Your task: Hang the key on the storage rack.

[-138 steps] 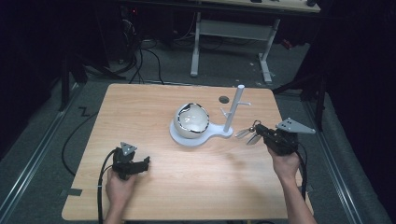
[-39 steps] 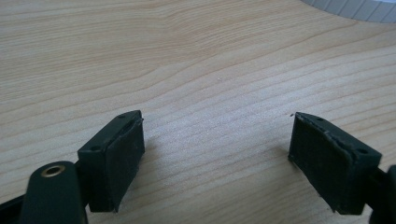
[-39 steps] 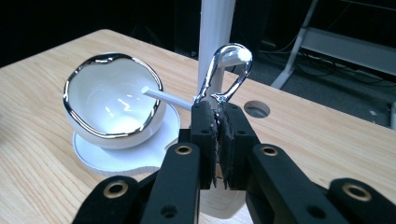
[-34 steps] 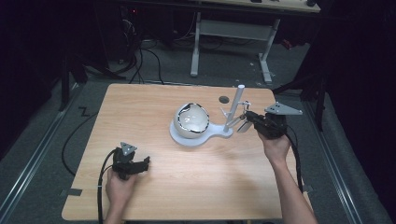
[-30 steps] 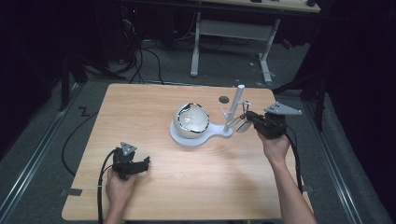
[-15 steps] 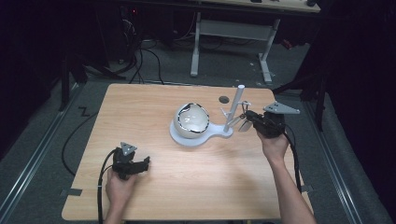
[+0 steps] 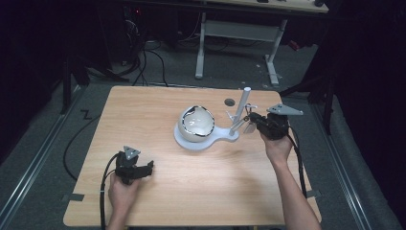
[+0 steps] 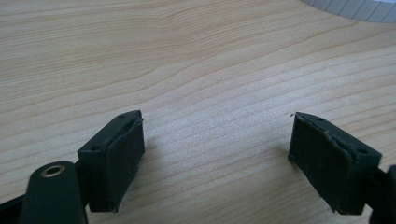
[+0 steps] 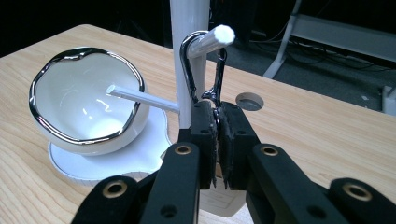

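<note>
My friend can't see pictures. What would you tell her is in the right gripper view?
The right gripper is shut on a thin dark metal hook looped over a peg of a white stand. Left of it, a white bowl with a shiny rim sits on the stand's flat base, on a wooden table.
</note>
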The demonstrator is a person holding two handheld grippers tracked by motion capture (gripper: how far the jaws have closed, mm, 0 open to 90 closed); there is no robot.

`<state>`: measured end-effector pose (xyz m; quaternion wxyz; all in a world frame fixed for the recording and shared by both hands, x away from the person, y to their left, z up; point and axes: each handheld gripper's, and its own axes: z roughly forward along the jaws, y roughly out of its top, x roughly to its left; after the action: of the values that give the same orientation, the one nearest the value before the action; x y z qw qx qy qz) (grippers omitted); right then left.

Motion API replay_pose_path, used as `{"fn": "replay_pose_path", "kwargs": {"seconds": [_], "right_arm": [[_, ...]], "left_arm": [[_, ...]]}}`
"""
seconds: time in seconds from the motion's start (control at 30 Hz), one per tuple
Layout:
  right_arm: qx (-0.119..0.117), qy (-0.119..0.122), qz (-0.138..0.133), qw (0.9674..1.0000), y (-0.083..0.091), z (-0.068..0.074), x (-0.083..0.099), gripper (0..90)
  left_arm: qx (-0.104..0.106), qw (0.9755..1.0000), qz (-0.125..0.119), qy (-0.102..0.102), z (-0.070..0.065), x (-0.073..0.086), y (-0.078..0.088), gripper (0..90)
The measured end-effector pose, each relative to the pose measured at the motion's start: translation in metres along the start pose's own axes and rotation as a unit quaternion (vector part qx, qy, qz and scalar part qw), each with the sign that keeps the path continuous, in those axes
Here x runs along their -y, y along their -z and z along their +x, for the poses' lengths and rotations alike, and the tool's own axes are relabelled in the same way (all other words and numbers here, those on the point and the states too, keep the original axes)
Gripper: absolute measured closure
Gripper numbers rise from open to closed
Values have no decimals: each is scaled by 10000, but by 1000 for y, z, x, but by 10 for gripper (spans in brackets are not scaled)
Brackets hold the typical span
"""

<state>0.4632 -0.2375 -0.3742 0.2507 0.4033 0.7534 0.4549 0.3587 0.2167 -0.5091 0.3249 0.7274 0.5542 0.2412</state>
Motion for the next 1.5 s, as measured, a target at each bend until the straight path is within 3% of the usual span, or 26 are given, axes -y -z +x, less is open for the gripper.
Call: {"fn": "replay_pose_path", "kwargs": {"seconds": [0.6,0.83,1.5], "right_arm": [[-14,-94,83,9999,-12,1,2,841],[5,-72,16,10000,-8,0,4,822],[26,-400,-267,9988,18,-10,11,582]], "left_arm": [[1,10000,0,-2,0,0,0,187],[1,10000,0,0,0,0,0,187],[-1,10000,-5,4,0,0,0,187]]}}
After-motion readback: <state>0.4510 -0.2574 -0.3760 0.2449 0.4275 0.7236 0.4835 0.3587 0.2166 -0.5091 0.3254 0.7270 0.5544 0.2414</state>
